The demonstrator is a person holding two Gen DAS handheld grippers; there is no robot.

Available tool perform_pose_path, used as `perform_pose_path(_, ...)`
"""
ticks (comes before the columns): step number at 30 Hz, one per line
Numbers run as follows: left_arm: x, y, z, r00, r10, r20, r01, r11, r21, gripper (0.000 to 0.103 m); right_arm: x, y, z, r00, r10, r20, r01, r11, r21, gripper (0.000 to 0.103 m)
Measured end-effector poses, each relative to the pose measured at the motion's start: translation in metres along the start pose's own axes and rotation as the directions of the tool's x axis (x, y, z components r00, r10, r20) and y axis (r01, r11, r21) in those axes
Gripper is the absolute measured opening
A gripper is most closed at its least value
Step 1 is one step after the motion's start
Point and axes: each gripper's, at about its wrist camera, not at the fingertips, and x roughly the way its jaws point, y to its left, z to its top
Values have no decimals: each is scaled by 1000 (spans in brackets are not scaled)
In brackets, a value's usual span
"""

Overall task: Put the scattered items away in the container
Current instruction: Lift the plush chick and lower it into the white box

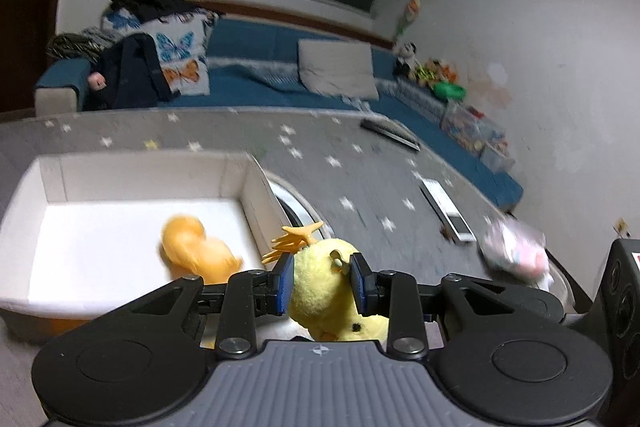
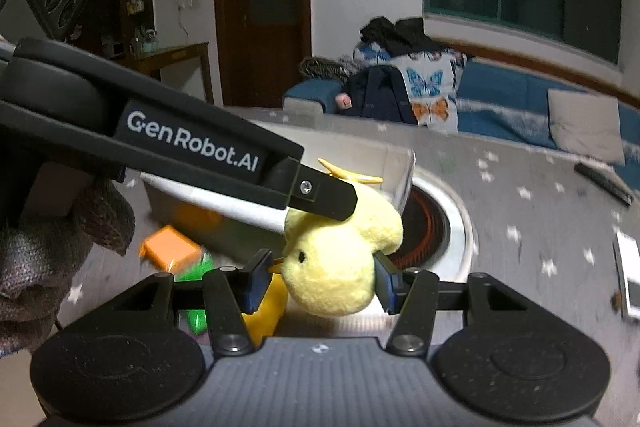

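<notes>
Both hand-held grippers are closing on one yellow plush chick [image 1: 332, 291]. The left hand-held gripper [image 1: 322, 285] is pinching the chick's body between its blue pads [image 1: 285, 281], the fabric bulging around them. In the right wrist view the right hand-held gripper [image 2: 320, 281] is bracketing the chick's [image 2: 340, 255] round head, its pads touching both sides, so it reads as clamped on the toy too, while the left tool's finger is crossing over the chick from the upper left.

The chick is hanging just off the right wall of the white box [image 1: 256, 195], not yet over its floor, above the grey starred desk [image 1: 360, 171]. An orange plush [image 1: 196, 251] is already lying inside the box. An orange block [image 2: 170, 247] and a green piece [image 2: 198, 293] are lying on the desk near the box's front, and a pink-white bundle [image 1: 514, 247] is sitting towards the desk's right edge.

The chick is probably very light and soft, squashing under the pads, fuzzy enough not to slip and not fragile. The thick body seems the best hold; the thin orange crest [image 1: 296, 239] would likely fold away.
</notes>
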Motion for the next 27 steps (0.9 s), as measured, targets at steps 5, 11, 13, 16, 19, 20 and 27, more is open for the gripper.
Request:
perform_pose_path(5, 17, 18, 13, 1000, 24, 6, -24, 999, -34, 32, 25, -5, 24, 1000, 12, 26, -12, 1000, 0, 53)
perform_pose_path(11, 37, 40, 28, 998, 54, 12, -53, 996, -74, 32, 62, -15, 38, 999, 33, 9, -33, 999, 7, 53)
perform_pose_path(13, 43, 48, 33, 998, 64, 14, -62, 994, -87, 32, 73, -17, 39, 999, 40, 0, -40, 999, 10, 53)
perform_pose_path(16, 51, 58, 37, 997, 74, 9, -73, 991, -110, 32, 89, -21, 40, 999, 49, -12, -48, 999, 12, 53)
perform_pose_path(19, 57, 68, 37, 997, 79, -3, -78, 988, -135, 32, 101, -21, 40, 998, 51, -25, -51, 999, 12, 53)
perform_pose_path(20, 58, 70, 37, 997, 80, -3, -80, 987, -139, 32, 105, -21, 40, 998, 52, -28, -52, 999, 11, 53)
perform_pose_path(27, 63, 76, 34, 996, 86, -13, -87, 984, -154, 28, 118, -20, 37, 999, 32, -42, -33, 999, -10, 54)
